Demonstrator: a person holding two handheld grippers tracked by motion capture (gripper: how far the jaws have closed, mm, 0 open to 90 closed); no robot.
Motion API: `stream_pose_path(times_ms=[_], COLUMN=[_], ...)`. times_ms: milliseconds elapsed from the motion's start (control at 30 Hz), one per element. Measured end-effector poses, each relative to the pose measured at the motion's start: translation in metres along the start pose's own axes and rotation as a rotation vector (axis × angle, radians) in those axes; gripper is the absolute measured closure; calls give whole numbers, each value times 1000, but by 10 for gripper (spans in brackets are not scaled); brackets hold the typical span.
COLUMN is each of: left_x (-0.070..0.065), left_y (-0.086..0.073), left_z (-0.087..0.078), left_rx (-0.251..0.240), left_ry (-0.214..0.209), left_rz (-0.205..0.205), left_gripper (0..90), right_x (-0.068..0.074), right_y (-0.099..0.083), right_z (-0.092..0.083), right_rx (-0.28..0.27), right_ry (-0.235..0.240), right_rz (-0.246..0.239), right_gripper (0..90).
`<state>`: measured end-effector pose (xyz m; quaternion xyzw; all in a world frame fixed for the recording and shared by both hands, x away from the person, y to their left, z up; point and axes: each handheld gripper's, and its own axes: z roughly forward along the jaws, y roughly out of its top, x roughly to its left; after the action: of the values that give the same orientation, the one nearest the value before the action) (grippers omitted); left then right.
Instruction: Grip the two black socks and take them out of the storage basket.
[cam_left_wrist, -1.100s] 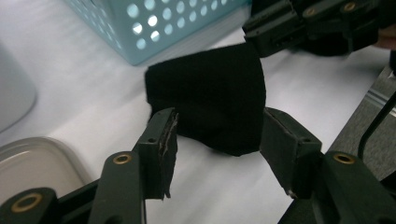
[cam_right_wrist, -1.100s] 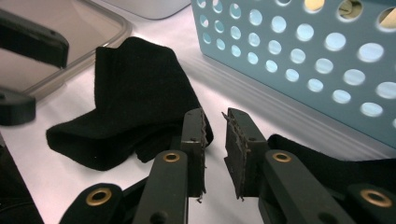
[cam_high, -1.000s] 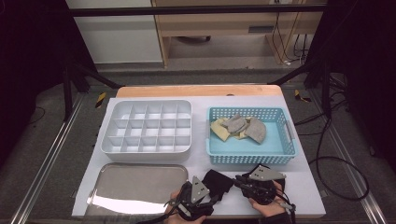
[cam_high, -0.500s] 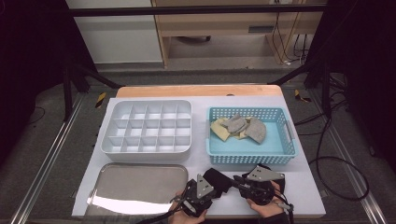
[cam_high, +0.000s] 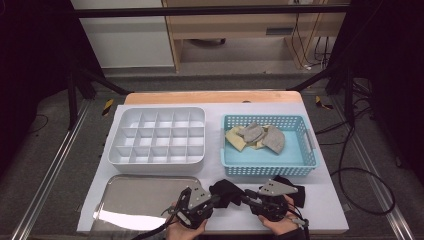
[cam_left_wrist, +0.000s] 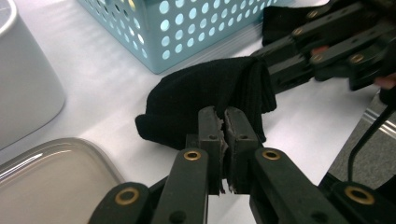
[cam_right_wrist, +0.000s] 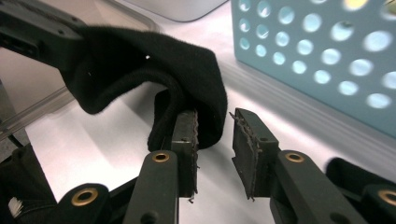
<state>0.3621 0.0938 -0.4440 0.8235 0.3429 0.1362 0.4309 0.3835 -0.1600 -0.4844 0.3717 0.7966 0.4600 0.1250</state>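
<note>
At the bottom centre of the high view, both hands reached inward. The left gripper (cam_left_wrist: 224, 135), its jaws just closed, pinched the soft black knit sock (cam_left_wrist: 210, 100). The right gripper (cam_right_wrist: 215, 135), jaws parting, stood apart beside the sock's folded edge.

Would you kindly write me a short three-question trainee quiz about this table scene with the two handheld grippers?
1. True or false: the left gripper is shut on the black sock.
2. Which container holds the grey and beige cloth pieces? A) divided white tray B) blue basket C) metal tray
3. How do the right gripper's jaws stand?

Key:
1. True.
2. B.
3. Apart, having just been opening, with a fold of the sock between them, unpinched.
</note>
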Motion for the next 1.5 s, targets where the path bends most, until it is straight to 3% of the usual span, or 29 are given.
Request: stream_pose_path(times_ms=[67, 100, 200, 400, 500, 633, 800, 967, 1100, 1233, 1367, 1500], left_x=[2, 2, 3, -1, -5, -12, -10, 9, 34, 63, 79, 81], left_y=[-1, -2, -5, -9, -10, -9, -8, -6, -10, -19, -28, -35], left_z=[-1, -1, -1, 5, 10, 17, 6, -27, -53, -72, -80, -73], left_rx=[0, 3, 10, 15, 14, 17, 17, 2, -36, -67, -86, -40], left_ry=[-5, -6, -5, -53, -80, -72, -2, 26, 94, 152, 178, 170], left_rz=[-1, 1, 1, -17, -27, 0, 21, -3, -46, -108, -152, -154], left_gripper=[863, 863, 862, 861, 858, 844, 619, 500, 497, 509, 525, 531], right_x=[1, 3, 2, -4, -3, 3, 13, 27, 39, 59, 75, 84], right_y=[-1, -1, 0, 12, 23, 36, 46, 56, 60, 59, 53, 49], right_z=[6, 10, 10, -11, -22, -24, -15, -3, 7, 29, 49, 58], right_rx=[12, 19, 8, -81, -123, -147, -141, -133, -118, -65, -9, 28], right_ry=[9, 7, -5, -48, -46, -35, -29, -12, 21, 78, 130, 172], right_rz=[4, 1, 9, 25, 6, -31, -65, -103, -127, -163, -187, -195], right_gripper=[730, 805, 856, 870, 871, 871, 871, 869, 864, 852, 829, 721])
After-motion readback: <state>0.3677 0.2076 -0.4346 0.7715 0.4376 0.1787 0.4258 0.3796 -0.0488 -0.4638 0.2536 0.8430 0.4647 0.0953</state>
